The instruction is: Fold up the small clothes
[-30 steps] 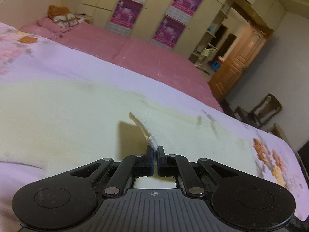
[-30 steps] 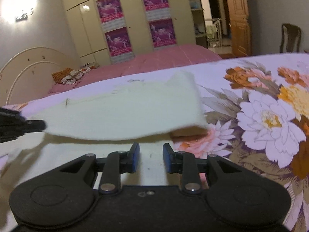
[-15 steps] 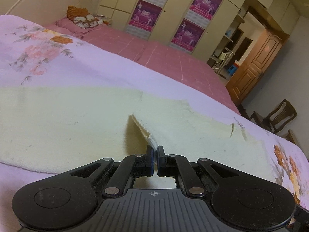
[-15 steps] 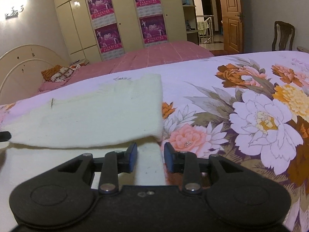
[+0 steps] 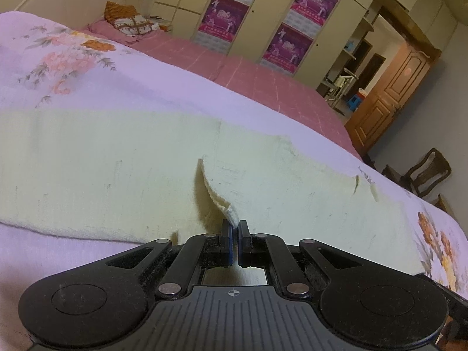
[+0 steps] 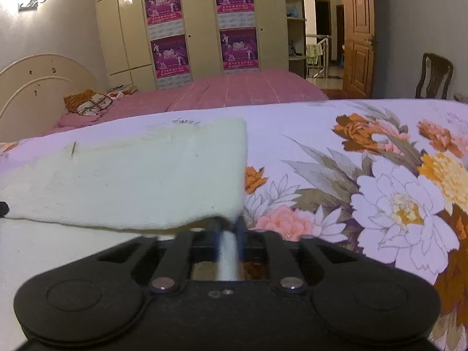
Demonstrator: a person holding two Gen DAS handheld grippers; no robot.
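Four purple posters [image 6: 201, 26] hung on the wardrobe at upper centre; their writing was too small to read. The cream cloth [image 5: 117, 169] lay on the floral bed [image 6: 365, 175]. The left hand-held gripper [image 5: 234, 228] was clamped on a cloth corner. The right hand-held gripper [image 6: 228, 228] had just closed on another corner, at lower centre. Only the right view showed the wall lamp [image 6: 29, 0].

A lilac bedspread [image 6: 307, 128] printed with large orange, pink and white flowers covers the near bed. Beyond it lies a second bed under a pink checked cover [image 6: 234, 90], with an orange patterned pillow [image 6: 86, 102] by its cream headboard [image 6: 32, 87]. Cream wardrobes carrying purple posters [image 6: 237, 46] line the far wall, with a wooden door [image 6: 358, 44] and a dark wooden chair [image 6: 434, 76] to the right.
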